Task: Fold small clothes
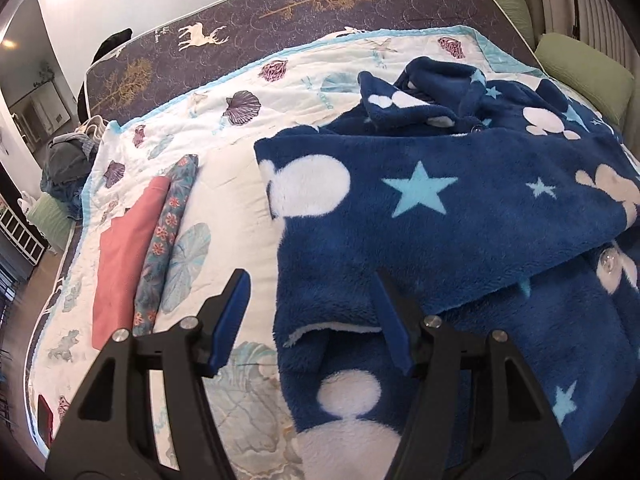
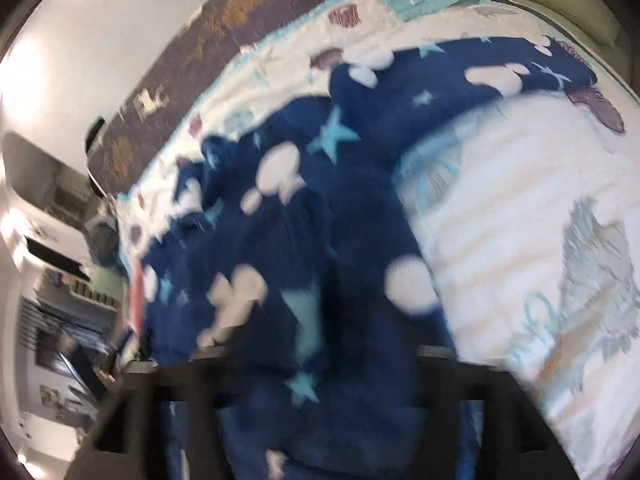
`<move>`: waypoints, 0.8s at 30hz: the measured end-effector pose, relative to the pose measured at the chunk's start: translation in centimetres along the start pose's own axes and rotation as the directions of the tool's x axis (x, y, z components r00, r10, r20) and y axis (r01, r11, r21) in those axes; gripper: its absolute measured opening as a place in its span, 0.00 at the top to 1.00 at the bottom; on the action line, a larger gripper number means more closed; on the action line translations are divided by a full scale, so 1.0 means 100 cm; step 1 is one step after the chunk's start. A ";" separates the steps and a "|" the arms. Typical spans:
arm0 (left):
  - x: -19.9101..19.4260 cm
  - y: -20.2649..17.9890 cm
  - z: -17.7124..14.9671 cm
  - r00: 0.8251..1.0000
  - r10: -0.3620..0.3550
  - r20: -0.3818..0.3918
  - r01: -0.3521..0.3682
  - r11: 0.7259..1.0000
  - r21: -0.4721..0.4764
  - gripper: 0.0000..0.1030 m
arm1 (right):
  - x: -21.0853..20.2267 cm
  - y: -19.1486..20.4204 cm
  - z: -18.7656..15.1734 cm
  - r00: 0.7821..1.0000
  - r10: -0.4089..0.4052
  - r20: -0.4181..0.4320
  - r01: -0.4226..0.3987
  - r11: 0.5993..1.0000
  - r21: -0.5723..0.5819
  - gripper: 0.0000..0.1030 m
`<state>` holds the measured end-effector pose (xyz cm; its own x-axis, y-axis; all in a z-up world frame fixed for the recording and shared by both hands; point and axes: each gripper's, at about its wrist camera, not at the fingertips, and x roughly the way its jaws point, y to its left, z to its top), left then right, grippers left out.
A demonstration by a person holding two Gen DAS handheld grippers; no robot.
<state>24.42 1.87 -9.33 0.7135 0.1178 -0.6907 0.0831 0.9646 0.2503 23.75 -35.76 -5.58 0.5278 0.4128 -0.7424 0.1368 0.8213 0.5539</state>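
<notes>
a bed fills both views, covered by a white quilt (image 1: 236, 184) printed with seashells and edged in pale blue. beyond the quilt lies bare dark mattress (image 1: 248, 28) patterned with white deer and gold trees.

a fluffy navy fleece garment (image 1: 460, 216) with white blobs and light blue stars lies spread over the right part of the quilt in the left wrist view. one layer is folded across another, and a clear round button (image 1: 608, 266) shows at the right, just under the edge of the upper layer. the far end of the garment is bunched up.

the left gripper (image 1: 312, 304) hovers low at the garment's near left edge. its blue-padded jaws stand apart. the right finger lies over the fleece, the left finger over bare quilt, and nothing is clamped between them.

left of the garment, well apart from it, two folded pieces lie side by side on the quilt and touching: a pink folded cloth (image 1: 124, 248) and a floral folded cloth (image 1: 164, 236).

the right wrist view is heavily blurred. the same navy garment (image 2: 304, 216) runs up the middle of the frame. the right gripper (image 2: 320, 392) is only a dark smear at the bottom, with fleece lying between its fingers. whether its pads press on the fleece cannot be told.

a green cushion (image 1: 584, 76) sits at the far right of the bed.
</notes>
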 end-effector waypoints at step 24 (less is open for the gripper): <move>0.023 0.017 0.060 0.955 -0.295 0.033 0.290 0.906 -0.308 0.38 | 0.070 0.023 0.084 0.976 -0.217 0.008 0.216 0.971 -0.099 0.74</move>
<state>30.34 2.40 -6.39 0.6796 -0.1795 -0.7113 0.0681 0.9809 -0.1824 34.78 -34.27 -6.32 0.4923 0.2218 -0.8417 0.1640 0.9260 0.3400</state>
